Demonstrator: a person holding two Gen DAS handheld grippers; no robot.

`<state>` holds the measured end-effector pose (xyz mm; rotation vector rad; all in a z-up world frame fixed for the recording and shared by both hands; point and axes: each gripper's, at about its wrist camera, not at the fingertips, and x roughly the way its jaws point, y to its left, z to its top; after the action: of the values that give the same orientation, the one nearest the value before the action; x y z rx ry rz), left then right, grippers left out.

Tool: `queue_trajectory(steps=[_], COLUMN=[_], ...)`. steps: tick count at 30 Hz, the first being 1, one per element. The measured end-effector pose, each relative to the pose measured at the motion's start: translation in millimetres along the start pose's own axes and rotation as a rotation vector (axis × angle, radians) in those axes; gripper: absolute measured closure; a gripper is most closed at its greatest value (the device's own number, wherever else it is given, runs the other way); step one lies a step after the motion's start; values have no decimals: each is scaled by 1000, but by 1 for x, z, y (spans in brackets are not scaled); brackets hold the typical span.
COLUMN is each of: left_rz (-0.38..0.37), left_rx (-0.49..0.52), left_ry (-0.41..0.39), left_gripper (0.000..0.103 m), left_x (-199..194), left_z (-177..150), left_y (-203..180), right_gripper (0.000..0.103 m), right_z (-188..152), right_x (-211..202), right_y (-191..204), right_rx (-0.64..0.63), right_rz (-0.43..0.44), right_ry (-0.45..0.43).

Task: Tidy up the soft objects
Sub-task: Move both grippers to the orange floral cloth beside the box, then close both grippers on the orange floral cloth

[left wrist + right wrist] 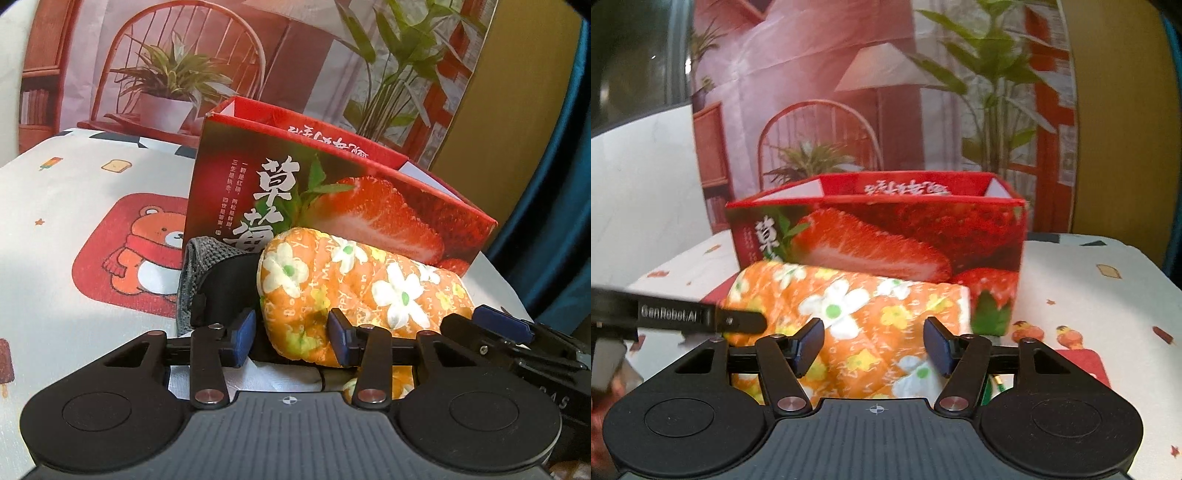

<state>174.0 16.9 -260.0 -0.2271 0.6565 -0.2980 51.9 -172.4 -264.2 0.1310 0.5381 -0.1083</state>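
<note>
Two grippers: both straddle one soft roll, neither clearly clamped.
item: orange floral cloth roll (354,291), quilted fabric with white flowers, rolled into a fat bolster.
location: lies on the printed tablecloth (74,177), just in front of the strawberry box (332,206), touching or nearly touching its near wall. Box is open-topped and looks empty from here.
long axis: runs left-right, roughly parallel to the box's near wall. Left end is rounded and bulging; right end (964,306) shows a flat white edge.
handling (judgement): light, squashy, no stiffness. Will sag between two holds and may unroll if taken by the outer layer only. Not fragile, fabric not slippery.
where to grip (judgement): across the full roll thickness, one hold near each end, so layers stay bundled.
left gripper (291,336): half-closed around the left end of the roll, blue pads flank the fabric; right pad looks to touch it, left pad seems apart. No firm pinch visible.
right gripper (873,347): moderately wide, roll's mid-to-right part sits between the pads with gaps showing either side. Not holding.
neighbours: grey knit piece (195,258) with something dark sits just left of the roll's left end, against the box.
risk (judgement): lifting unevenly lets one end droop and catch on the box rim.
</note>
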Motion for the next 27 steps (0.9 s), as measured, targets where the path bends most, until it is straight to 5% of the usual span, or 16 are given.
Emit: queue_trajectory(steps=[8,27], left_rz=[1,8], left_rx=[-4,-10], left_ry=[10,31], left_gripper=[56,55], left_x=[3,9], left_z=[-2,-5], left_y=[2,3], right_gripper=[45,50], right_z=[-3,-7], right_x=[4,8], right_y=[-17,-16], right_rx=[71,66], right_rz=[-81,-46], right_ry=[14,28])
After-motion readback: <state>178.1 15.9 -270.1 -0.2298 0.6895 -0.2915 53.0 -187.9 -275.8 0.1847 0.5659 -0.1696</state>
